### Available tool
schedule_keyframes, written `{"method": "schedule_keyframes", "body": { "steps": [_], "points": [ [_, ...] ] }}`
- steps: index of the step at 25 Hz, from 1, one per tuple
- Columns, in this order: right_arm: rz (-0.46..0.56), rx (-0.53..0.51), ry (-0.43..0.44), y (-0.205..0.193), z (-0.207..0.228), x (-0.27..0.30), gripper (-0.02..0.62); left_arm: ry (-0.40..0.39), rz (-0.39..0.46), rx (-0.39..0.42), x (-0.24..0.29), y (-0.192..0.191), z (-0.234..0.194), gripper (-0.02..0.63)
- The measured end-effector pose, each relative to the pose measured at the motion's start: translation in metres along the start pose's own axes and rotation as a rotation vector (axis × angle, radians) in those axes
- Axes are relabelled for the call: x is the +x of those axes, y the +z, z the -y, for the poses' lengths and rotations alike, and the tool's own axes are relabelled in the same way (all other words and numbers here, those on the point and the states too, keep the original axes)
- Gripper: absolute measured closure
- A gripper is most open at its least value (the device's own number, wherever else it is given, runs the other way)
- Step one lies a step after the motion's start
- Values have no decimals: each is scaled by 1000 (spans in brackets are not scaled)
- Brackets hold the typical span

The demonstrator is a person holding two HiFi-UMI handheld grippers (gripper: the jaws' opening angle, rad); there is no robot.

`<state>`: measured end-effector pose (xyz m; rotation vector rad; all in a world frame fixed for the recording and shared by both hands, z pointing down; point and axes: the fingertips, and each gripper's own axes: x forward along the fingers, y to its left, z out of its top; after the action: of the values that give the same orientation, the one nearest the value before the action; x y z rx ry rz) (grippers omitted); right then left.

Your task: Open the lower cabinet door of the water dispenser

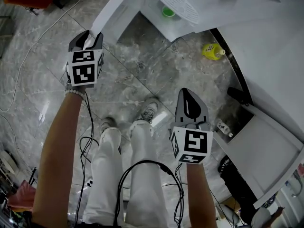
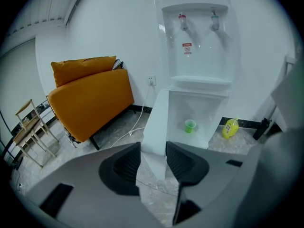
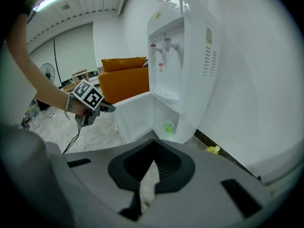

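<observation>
– Contact is the hard part. Your left gripper [image 2: 153,148] stands spread with the free edge of the lower cabinet door [image 2: 154,122] between its jaws, but whether either jaw touches it can't be told. Your right gripper [image 3: 152,146] is pressed together on nothing.
– What's cut off?
– The water dispenser [image 2: 197,42] loses its top at the frame edge in your left gripper view. Your head view catches only its lower part.
– Counts?
– One door, standing open. Two taps [image 2: 183,20]. One green cup [image 2: 190,126] inside the open cabinet. One yellow bottle [image 2: 230,127] on the floor [image 2: 118,132] just right of the dispenser. One orange sofa [image 2: 90,99] to its left.
– And the door from the right gripper?
– Well apart from it, ahead and to its left.
</observation>
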<state>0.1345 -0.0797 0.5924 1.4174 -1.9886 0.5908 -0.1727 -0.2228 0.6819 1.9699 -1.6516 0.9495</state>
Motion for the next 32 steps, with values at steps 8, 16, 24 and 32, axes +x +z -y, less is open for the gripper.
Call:
{"method": "schedule_keyframes", "body": {
  "steps": [8, 16, 24, 32],
  "points": [
    [-2, -7, 3, 2, 0, 7, 591, 38, 3, -3, 5, 0, -18, 428],
    [0, -16, 8, 3, -3, 10, 591, 58, 6, 20, 9, 4, -37, 430],
    [-1, -17, 15, 1, -5, 12, 591, 108, -13, -15, 13, 4, -52, 443],
    [4, -19, 21, 12, -12, 9, 591, 74, 53, -37, -14, 20, -19, 487]
  ]
}}
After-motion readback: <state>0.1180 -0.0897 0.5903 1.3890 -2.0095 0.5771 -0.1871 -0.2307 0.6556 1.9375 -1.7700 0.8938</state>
